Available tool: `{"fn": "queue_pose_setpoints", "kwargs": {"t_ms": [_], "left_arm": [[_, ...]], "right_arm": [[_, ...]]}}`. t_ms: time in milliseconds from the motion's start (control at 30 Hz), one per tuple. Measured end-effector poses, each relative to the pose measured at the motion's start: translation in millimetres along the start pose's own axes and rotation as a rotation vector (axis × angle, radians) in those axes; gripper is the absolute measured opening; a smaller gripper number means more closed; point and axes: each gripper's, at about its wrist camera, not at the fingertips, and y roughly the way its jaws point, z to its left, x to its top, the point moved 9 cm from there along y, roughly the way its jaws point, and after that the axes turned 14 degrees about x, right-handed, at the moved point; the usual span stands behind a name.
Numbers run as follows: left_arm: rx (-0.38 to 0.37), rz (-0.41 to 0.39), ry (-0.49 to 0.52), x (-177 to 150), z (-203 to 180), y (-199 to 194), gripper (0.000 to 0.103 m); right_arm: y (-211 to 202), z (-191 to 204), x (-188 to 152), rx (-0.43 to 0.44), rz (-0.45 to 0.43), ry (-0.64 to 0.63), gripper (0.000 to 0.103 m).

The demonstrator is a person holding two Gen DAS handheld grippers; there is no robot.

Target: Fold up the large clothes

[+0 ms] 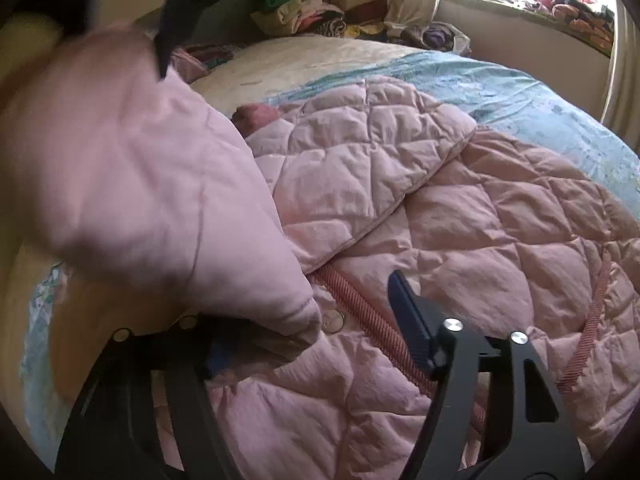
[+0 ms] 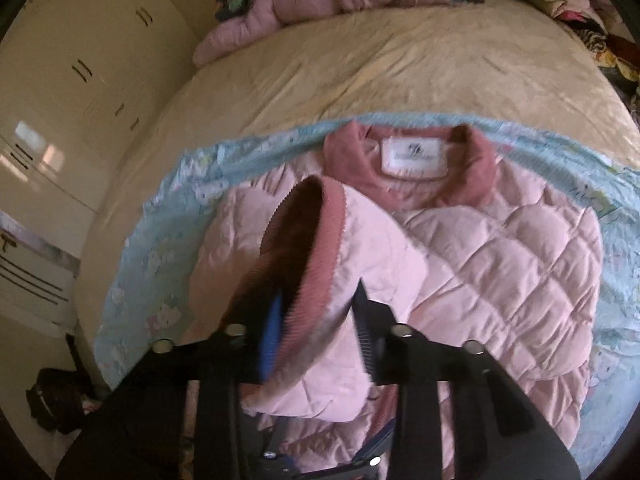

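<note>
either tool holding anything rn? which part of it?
Right tool: shut on the pink quilted jacket's sleeve, at the ribbed cuff. Left tool: open, pads not pressing, though jacket fabric lies over one finger.

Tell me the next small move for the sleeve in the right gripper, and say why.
Probably carry the sleeve across the jacket and lay it flat on the front. The right gripper pinches its ribbed cuff, lifted off the chest, while the other sleeve already lies folded over.
</note>
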Motion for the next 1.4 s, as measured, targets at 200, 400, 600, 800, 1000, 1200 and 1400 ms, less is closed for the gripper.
{"fn": "queue_pose_setpoints", "kwargs": {"t_ms": [200, 400, 600, 800, 1000, 1200, 1400], "left_arm": [[-0.031, -0.044, -0.069, 13.2, 13.1, -16.7, 0.082], [-0.025, -0.103, -0.127, 24.8, 40.8, -40.7, 0.094], [-0.013, -0.103, -0.306, 23.3, 101.3, -47.8, 0.093], [0.099, -0.017, -0.522, -9.0, 180.4, -26.6, 0.093], [0.165, 0.034, -0.664, -36.3, 224.3, -16.6, 0.093], [0.184, 0.073, -0.742, -56.0, 245.1, -9.6, 0.093], [0.169, 0.043, -0.836, -63.7, 265.3, -16.1, 0.093]], "right_arm": [[-48.0, -23.8, 9.2, 0.042, -0.105, 0.008, 0.014], [-99.8, -52.2, 22.0, 0.044, -0.252, -0.021, 0.006], [-117.0, -97.3, 20.5, 0.040, -0.327, 0.040, 0.000], [-115.8, -136.1, 11.0, 0.023, -0.353, 0.113, 0.000], [-93.3, -151.7, -19.4, 0.047, -0.293, 0.191, 0.046], [-56.6, -186.7, -44.6, 0.040, -0.270, 0.334, 0.059], [-32.7, -201.9, -42.2, 0.064, -0.286, 0.382, 0.012]]}}
